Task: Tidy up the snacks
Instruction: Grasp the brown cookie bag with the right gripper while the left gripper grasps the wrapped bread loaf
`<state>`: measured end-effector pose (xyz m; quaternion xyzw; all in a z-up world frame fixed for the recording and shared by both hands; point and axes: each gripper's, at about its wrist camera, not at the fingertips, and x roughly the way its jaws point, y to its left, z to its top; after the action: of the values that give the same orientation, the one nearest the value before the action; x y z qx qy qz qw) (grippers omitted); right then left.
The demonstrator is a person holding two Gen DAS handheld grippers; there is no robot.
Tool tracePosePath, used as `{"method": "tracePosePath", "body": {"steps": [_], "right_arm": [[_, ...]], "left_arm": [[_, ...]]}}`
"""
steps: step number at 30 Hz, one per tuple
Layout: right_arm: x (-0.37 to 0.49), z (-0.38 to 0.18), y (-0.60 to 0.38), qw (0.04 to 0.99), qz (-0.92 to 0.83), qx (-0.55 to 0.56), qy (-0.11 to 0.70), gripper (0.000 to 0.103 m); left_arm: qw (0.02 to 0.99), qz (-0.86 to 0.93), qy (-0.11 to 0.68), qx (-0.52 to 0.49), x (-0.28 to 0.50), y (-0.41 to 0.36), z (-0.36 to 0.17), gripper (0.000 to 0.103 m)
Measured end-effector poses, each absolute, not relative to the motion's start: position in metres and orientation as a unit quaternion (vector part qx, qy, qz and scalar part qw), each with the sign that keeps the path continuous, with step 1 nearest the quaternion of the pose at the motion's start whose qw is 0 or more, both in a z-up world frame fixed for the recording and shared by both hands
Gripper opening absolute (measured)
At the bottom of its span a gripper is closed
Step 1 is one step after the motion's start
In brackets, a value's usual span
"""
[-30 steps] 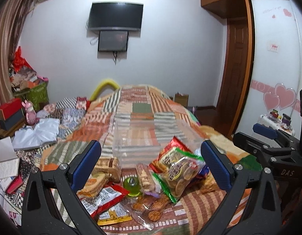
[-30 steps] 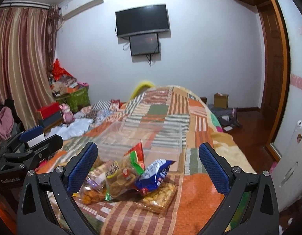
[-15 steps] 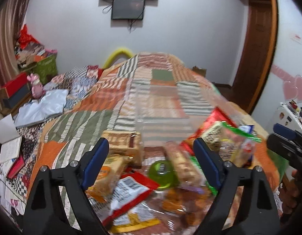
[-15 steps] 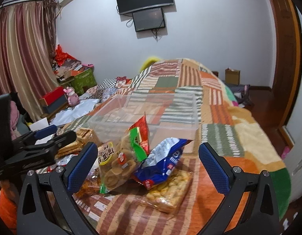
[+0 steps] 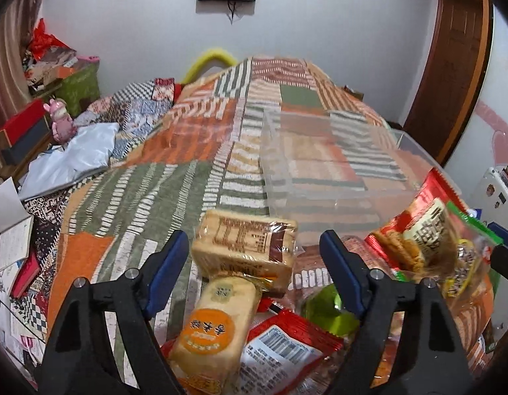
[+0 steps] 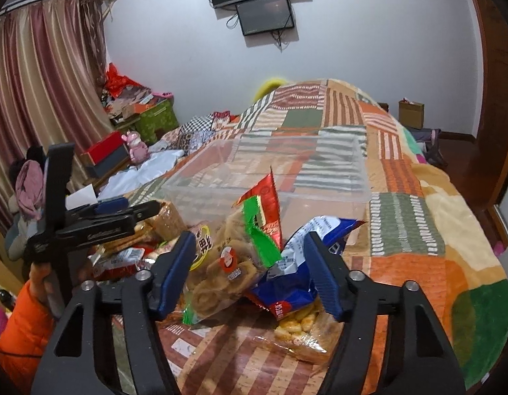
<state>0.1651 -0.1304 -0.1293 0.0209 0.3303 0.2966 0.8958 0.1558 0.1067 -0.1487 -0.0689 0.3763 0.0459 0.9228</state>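
While the snacks lie in a heap on the patchwork blanket point(image 5: 162, 184), the brown bread pack point(image 5: 244, 247) sits between the wide-apart fingers of the left claw point(image 5: 254, 256), not squeezed; the clear box point(image 5: 333, 177) stands at one o'clock behind it; the right claw point(image 6: 249, 270) is wide apart too, around the cookie bag point(image 6: 221, 273) and the blue bag point(image 6: 296, 273), gripping neither.

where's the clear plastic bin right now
The clear plastic bin sits on the patchwork bedspread just beyond the snack pile, mid-frame in the right wrist view and right of centre in the left wrist view, with nothing visible inside it.
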Motion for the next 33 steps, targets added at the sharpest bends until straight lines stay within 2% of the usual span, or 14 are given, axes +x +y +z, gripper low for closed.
{"method": "tracePosePath", "body": {"steps": [6,12,16,18,19,21,22,27,33], "right_arm": [[0.169,-0.136,-0.126,0.889,0.298,0.019,0.346,0.058],[0.169,-0.139,-0.123,0.889,0.297,0.005,0.349,0.055],[0.169,-0.137,-0.127,0.89,0.297,0.013,0.347,0.048],[0.169,-0.134,-0.13,0.892,0.296,0.018,0.343,0.044],[0.169,-0.132,-0.131,0.893,0.295,0.019,0.339,0.038],[0.167,-0.126,-0.133,0.894,0.3,0.022,0.332,0.037],[0.165,-0.123,-0.133,0.894,0.304,0.022,0.327,0.037],[0.16,-0.123,-0.123,0.893,0.309,0.004,0.326,0.037],[0.172,-0.14,-0.125,0.879,0.312,0.021,0.36,0.037]], "left_arm": [[0.908,0.042,0.407,-0.086,0.165,0.11,-0.162,0.082],[0.895,0.031,0.431,-0.111,0.169,0.121,-0.163,0.065],[0.905,0.03,0.414,-0.097,0.158,0.127,-0.143,0.065],[0.911,0.031,0.403,-0.079,0.155,0.127,-0.134,0.065],[0.913,0.032,0.401,-0.065,0.156,0.126,-0.13,0.067],[0.913,0.027,0.403,-0.051,0.159,0.127,-0.126,0.079],[0.912,0.016,0.408,-0.041,0.165,0.126,-0.128,0.082],[0.896,0.002,0.444,-0.025,0.19,0.127,-0.146,0.083],[0.885,-0.023,0.46,-0.064,0.2,0.137,-0.163,0.084]]}}
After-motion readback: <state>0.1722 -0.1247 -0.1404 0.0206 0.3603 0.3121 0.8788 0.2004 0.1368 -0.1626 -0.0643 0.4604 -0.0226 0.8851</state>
